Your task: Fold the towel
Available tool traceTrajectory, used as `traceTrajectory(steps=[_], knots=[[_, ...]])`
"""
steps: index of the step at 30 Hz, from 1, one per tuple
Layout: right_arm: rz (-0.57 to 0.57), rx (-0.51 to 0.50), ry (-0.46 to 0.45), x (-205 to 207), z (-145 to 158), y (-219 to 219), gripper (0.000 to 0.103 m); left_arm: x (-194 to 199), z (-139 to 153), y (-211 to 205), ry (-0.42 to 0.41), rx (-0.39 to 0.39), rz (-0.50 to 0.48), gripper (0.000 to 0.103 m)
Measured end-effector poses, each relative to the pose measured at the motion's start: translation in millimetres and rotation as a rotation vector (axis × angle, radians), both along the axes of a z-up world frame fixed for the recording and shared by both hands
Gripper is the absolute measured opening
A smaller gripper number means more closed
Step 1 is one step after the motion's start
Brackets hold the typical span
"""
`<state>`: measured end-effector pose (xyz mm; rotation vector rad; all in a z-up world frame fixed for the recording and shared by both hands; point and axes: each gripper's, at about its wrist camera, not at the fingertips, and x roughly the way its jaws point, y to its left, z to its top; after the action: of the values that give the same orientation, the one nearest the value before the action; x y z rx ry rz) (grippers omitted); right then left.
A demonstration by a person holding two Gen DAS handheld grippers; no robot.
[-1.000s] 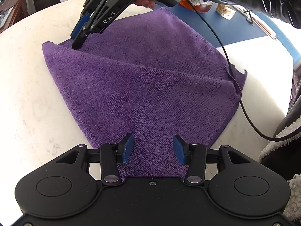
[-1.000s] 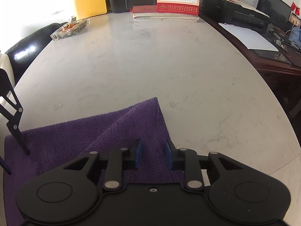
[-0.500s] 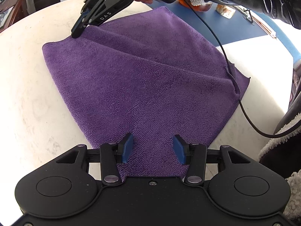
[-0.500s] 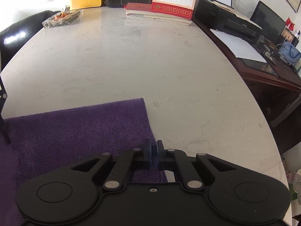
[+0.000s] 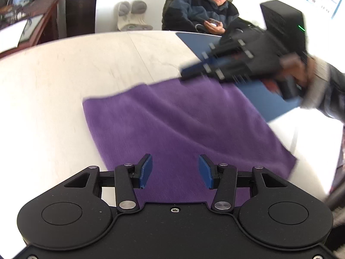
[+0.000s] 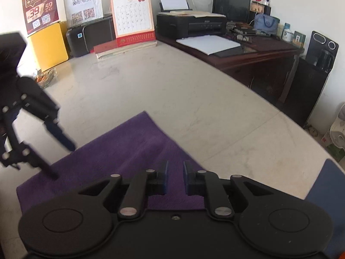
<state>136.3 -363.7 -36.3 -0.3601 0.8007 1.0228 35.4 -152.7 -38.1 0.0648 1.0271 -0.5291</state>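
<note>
Both grippers, left [image 5: 173, 170] spread wide and right [image 6: 174, 172] slightly parted, hover empty above the purple terry towel [image 5: 185, 129] lying flat on the pale marble surface [image 6: 172, 90]; soft, light and limp, it seems best pinched at a corner.

Office room with white walls [image 6: 301, 4] and a pale marble-look table [image 6: 172, 99]. Along the far wall: posters [image 6: 41, 10], calendar [image 6: 132, 17], black printer [image 6: 192, 24], monitor [image 6: 231, 5] on a dark wooden desk [image 6: 263, 54]. Opposite side: seated person [image 5: 202, 10] in a chair, dark cabinet [image 5: 79, 13], bright daylight on the white wall.
</note>
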Motion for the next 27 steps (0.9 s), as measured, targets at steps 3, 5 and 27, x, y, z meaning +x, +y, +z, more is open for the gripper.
traceTrajectory(steps=[3,5,27], knots=[[0.054,-0.038,-0.011,-12.1,-16.0,14.2,0.012,2.2,-11.7,-9.3,0.012,0.087,-0.053,0.047],[0.092,-0.054,-0.012,-14.0,-24.5,23.9,0.012,3.7,-19.4,-15.6,0.02,0.145,-0.089,0.047],[-0.05,-0.046,-0.04,10.5,-11.4,-30.2,0.015,-3.6,-23.0,-7.4,0.024,0.169,-0.091,0.053]])
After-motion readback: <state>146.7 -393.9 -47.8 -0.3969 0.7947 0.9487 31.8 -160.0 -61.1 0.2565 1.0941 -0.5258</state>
